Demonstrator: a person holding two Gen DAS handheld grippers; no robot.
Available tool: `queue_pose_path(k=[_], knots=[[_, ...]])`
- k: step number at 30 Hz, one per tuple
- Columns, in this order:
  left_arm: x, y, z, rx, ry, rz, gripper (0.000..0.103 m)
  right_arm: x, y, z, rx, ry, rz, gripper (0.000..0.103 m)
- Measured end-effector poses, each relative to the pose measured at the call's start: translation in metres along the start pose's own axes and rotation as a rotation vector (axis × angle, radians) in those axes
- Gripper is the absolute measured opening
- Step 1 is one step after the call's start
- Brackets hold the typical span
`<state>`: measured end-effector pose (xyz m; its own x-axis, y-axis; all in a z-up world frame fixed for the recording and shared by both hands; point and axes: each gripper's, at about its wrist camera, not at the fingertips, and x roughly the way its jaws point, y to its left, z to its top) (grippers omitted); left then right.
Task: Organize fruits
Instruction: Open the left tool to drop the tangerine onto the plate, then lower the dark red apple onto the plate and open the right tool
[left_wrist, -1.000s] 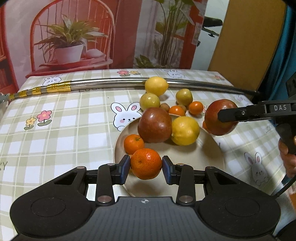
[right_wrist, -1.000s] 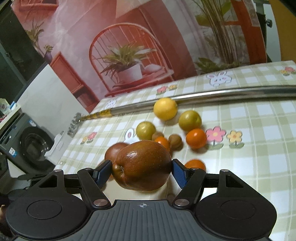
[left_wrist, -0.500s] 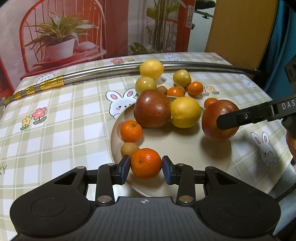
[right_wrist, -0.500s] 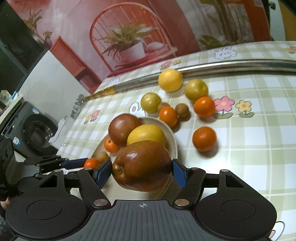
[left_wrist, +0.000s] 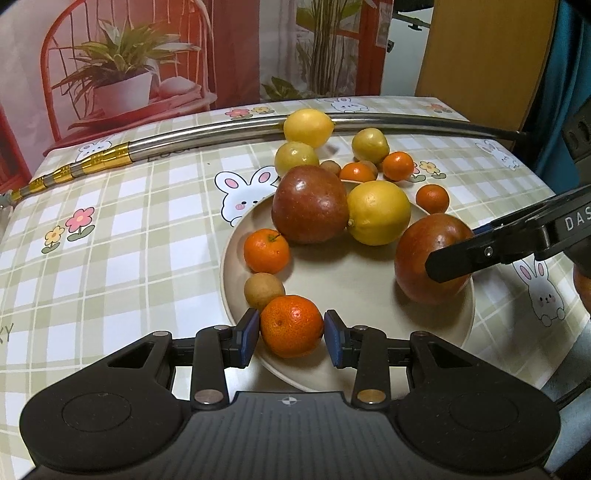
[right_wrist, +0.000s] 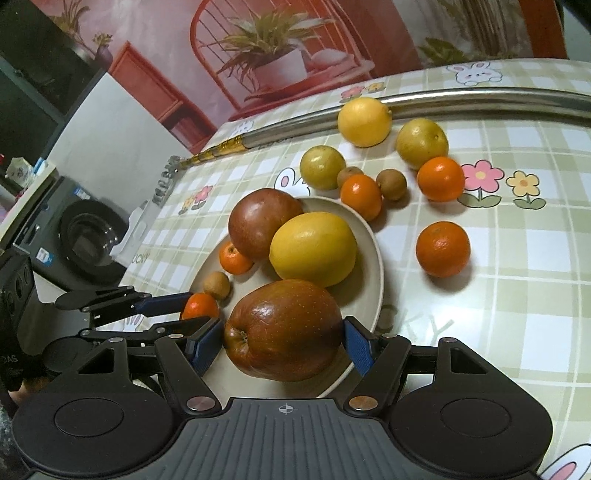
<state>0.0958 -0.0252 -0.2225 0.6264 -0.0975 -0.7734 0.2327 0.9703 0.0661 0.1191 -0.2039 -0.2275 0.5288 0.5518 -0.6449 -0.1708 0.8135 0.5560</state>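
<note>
A beige plate (left_wrist: 354, 288) (right_wrist: 373, 236) holds a red apple (left_wrist: 310, 205), a lemon (left_wrist: 378, 212), a small tangerine (left_wrist: 266, 250) and a brown longan (left_wrist: 264, 291). My left gripper (left_wrist: 291, 334) is shut on a tangerine (left_wrist: 291, 325) low over the plate's near rim. My right gripper (right_wrist: 282, 341) is shut on a second red apple (right_wrist: 284, 328), low at the plate's right side; it also shows in the left wrist view (left_wrist: 432, 258).
Loose on the checked cloth beyond the plate lie a lemon (left_wrist: 308, 127), two yellow-green fruits (left_wrist: 369, 144), several tangerines (right_wrist: 442, 249) and longans (right_wrist: 391, 184). A long metal pole (left_wrist: 184, 136) crosses the table's far side.
Both grippers have lowered toward the plate with their fruit. The right one brought the apple from above the table down onto the plate's right side.
</note>
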Motion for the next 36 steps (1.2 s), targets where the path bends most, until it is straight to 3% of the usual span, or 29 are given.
queue_pose_path(k=[14,24,36], knots=[[-0.020,0.017,0.002,-0.093,-0.056,-0.038,0.048,0.015,0.006,0.000,0.011,0.024,0.011,0.066],[-0.041,0.037,0.006,-0.186,-0.161,0.033,0.048,0.036,0.017,0.004,0.031,0.023,0.022,0.066],[-0.046,0.040,0.003,-0.221,-0.188,0.015,0.048,0.043,0.020,0.010,0.074,0.004,-0.015,0.068]])
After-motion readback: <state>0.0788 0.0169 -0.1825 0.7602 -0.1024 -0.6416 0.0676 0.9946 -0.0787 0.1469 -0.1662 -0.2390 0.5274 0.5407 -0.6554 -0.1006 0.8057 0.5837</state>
